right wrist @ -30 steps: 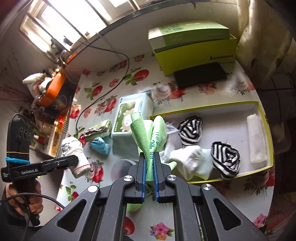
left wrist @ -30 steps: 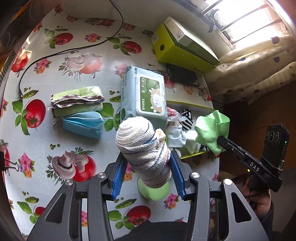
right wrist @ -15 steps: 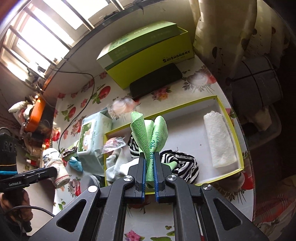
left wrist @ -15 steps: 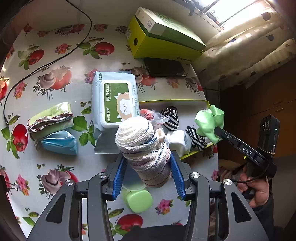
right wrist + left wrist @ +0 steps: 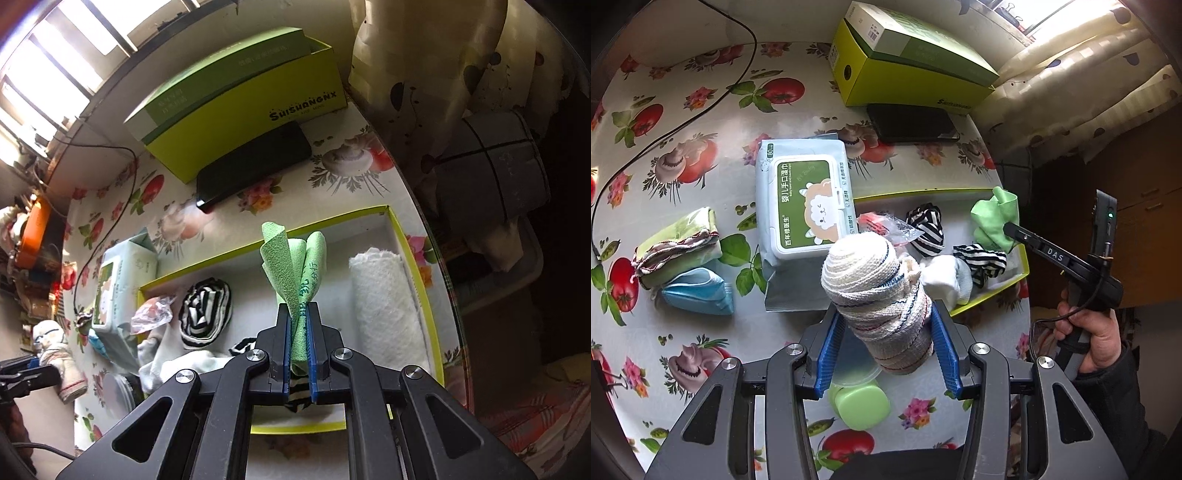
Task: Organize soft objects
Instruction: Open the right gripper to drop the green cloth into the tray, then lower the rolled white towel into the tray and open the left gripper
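My left gripper [image 5: 884, 317] is shut on a rolled white striped towel [image 5: 875, 291] and holds it above the table, left of the yellow-rimmed tray [image 5: 413, 243]. My right gripper [image 5: 298, 317] is shut on a folded green cloth [image 5: 295, 266] and holds it over the middle of the tray; the cloth also shows in the left wrist view [image 5: 993, 221]. In the tray lie a rolled white towel [image 5: 384, 295], striped socks [image 5: 205, 314], white socks [image 5: 947, 278] and a plastic wrapper [image 5: 153, 314].
A wet-wipes pack [image 5: 805, 206] lies left of the tray. Folded cloths [image 5: 679, 243] and a blue cloth [image 5: 698, 291] lie further left. A green box [image 5: 240, 96] and a black phone [image 5: 255, 166] are behind. A green lid [image 5: 858, 400] sits below my left gripper.
My right gripper has carried the green cloth further over the tray, toward the white towel. My left gripper has shifted toward the tray with the rolled towel still held.
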The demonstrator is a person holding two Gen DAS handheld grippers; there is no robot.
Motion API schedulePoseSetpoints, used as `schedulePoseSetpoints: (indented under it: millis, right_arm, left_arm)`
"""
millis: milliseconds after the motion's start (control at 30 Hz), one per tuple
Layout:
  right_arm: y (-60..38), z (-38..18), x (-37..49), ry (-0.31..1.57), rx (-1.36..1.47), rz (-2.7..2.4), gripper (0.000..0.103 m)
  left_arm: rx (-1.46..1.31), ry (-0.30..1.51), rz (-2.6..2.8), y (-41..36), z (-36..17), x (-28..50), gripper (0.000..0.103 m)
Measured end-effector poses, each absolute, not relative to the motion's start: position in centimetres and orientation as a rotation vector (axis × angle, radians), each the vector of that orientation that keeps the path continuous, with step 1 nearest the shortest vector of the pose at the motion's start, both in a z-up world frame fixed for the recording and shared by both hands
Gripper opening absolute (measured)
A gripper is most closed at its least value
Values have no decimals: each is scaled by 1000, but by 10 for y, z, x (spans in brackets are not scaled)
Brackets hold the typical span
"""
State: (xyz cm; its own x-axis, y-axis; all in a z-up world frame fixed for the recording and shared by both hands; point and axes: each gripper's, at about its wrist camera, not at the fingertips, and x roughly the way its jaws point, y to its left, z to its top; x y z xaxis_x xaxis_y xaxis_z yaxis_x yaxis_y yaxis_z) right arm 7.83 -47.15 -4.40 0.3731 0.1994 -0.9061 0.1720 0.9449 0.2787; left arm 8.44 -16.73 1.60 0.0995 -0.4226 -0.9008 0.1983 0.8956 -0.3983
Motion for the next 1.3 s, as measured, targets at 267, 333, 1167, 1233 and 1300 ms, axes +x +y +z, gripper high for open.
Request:
schedulePoseSetpoints:
  millis: [267,333,1167,1233,1300]
  right_arm:
    - [-484,-50,71,1202,364,-24,37]
    - [-486,-47,67,1189,371,-29,39]
    - [-477,-29,-4,1132,535,22,37]
    - [-478,-29,-8,1130,545,22,37]
    - [-481,-28,-11,1127,554,18,37]
  left_arm:
    - [-173,1409,-479,-181,16,88,48]
    - [-167,1414,-486,-186,15,88,48]
    - [39,1433,-655,-302,-5,117,48]
    - [50,1435,-664,-310,-9,121,48]
    - [52,1442,-666,-318,-14,125,48]
